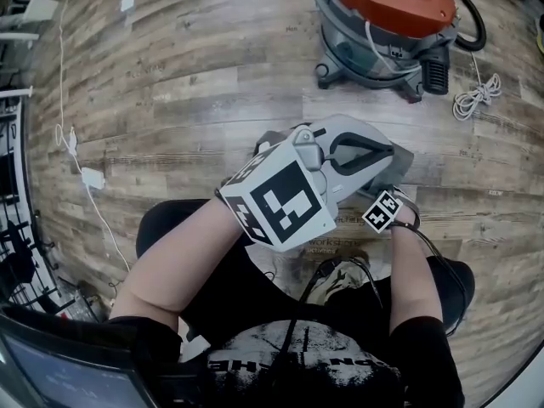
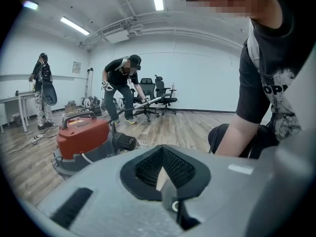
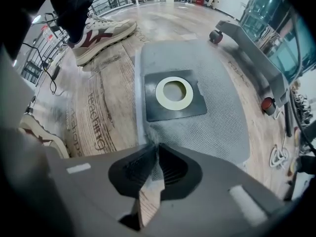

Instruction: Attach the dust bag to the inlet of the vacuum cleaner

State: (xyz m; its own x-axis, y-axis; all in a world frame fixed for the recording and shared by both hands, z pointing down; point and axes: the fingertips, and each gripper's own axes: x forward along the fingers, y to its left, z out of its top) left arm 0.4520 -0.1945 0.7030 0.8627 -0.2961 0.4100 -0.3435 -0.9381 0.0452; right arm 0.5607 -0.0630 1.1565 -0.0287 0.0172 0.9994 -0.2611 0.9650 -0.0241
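Where the flat grey mesh-fabric dust bag (image 3: 217,120) lies on the brown wood-plank floor (image 1: 170,83), we hold the right gripper (image 3: 156,149) pointing straight down at the bag's near edge. Its black ribbed pads are pinched together on a tuft of the grey fabric. The bag's dark square card collar (image 3: 174,95) faces up, with a cream ring around its round hole. In the right gripper view we see a white and maroon sneaker (image 3: 101,36) planted on the boards just left of the bag.

Our left gripper (image 2: 162,154) is closed with nothing between its jaws, and in the head view it crosses above the right one. Its own view looks across the room to the red-lidded, grey-bodied canister vacuum cleaner (image 2: 81,142). That stands on the floor well apart from the bag, with a black ribbed port (image 2: 126,142) on its side. In the head view a coiled white cord (image 1: 476,96) lies near the vacuum cleaner. Behind it, in the left gripper view, two people (image 2: 121,90) stand near black office chairs (image 2: 160,95).
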